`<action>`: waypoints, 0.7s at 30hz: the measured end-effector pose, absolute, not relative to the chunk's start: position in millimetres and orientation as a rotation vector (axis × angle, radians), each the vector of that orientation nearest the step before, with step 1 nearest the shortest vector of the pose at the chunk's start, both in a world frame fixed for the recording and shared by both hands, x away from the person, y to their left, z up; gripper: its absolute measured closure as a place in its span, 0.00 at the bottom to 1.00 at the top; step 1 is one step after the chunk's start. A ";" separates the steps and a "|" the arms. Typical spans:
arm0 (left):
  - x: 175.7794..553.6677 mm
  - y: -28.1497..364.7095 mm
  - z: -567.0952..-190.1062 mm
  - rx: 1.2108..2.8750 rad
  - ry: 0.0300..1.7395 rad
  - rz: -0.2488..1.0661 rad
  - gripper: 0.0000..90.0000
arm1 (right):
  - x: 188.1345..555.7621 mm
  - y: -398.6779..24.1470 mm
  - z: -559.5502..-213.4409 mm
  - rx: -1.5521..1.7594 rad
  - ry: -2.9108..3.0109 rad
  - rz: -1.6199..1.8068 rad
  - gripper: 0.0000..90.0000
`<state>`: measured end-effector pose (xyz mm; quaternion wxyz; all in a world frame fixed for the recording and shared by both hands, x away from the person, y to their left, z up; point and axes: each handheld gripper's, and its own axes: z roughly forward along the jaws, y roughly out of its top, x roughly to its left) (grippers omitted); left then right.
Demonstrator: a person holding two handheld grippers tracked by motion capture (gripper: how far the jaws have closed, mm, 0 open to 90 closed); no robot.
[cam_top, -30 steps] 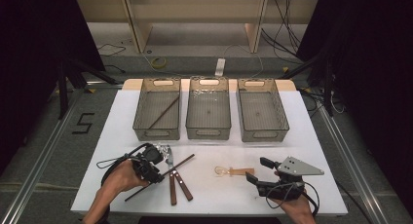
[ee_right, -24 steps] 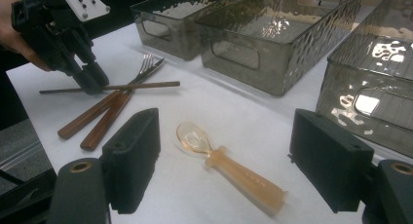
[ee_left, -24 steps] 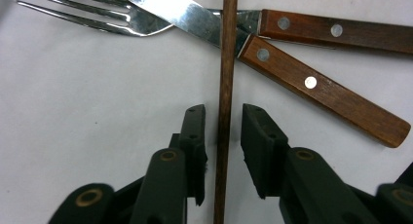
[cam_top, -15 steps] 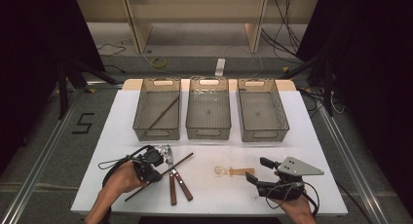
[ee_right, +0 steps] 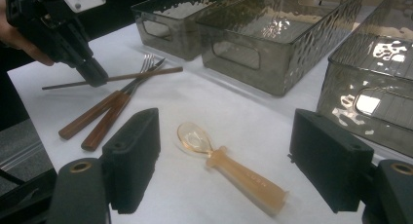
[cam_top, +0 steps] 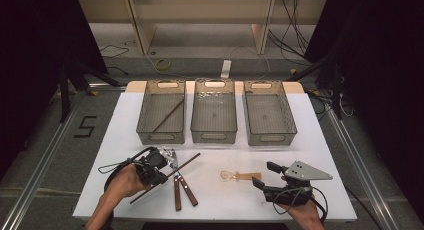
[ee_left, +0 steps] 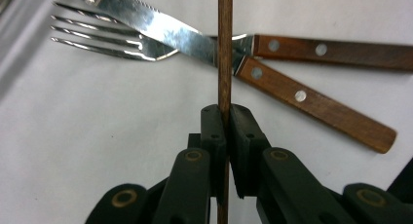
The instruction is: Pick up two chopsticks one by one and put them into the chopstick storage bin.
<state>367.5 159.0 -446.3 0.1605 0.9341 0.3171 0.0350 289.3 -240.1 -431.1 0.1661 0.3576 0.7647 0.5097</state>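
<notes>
A: Starting at the left, what has the left gripper (cam_top: pixel 159 171) got?

B: Its jaws have just been closing, and they are now pinched on a single dark wooden chopstick (ee_left: pixel 224 48). The left gripper view shows the pads squeezing the stick with almost no gap. The chopstick lies slantwise on the white table (cam_top: pixel 310 140), crossing over the blade of the knife (ee_left: pixel 160 24) beside the fork (ee_left: pixel 107 41).

A: How would you expect the stick to handle?

B: Light and stiff, I'd judge, but thin and round, so it could roll or pivot between flat pads. The hold looks to be around the middle of its length, which should keep it from tipping. Lifting straight up first seems wise, since it rests on the knife and might drag it.

A: And further right?

B: Another chopstick (cam_top: pixel 167 115) lies already in the left bin (cam_top: pixel 144 121); the middle bin (cam_top: pixel 214 138) and right bin (cam_top: pixel 291 124) look empty. Nearer the front, an amber plastic spoon (ee_right: pixel 229 173) lies on the table just ahead of the right gripper (ee_right: pixel 234 160), whose jaws stand wide apart, holding nothing.
</notes>
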 end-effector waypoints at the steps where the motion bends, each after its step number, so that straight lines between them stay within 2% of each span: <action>1: 367.6 159.3 -444.2 2.648 0.913 0.105 0.94 | 289.3 -240.1 -431.1 1.021 2.177 1.451 0.31; 21: 399.3 175.1 -394.3 2.394 1.005 0.186 0.94 | 291.4 -242.1 -433.2 1.041 2.177 1.450 0.31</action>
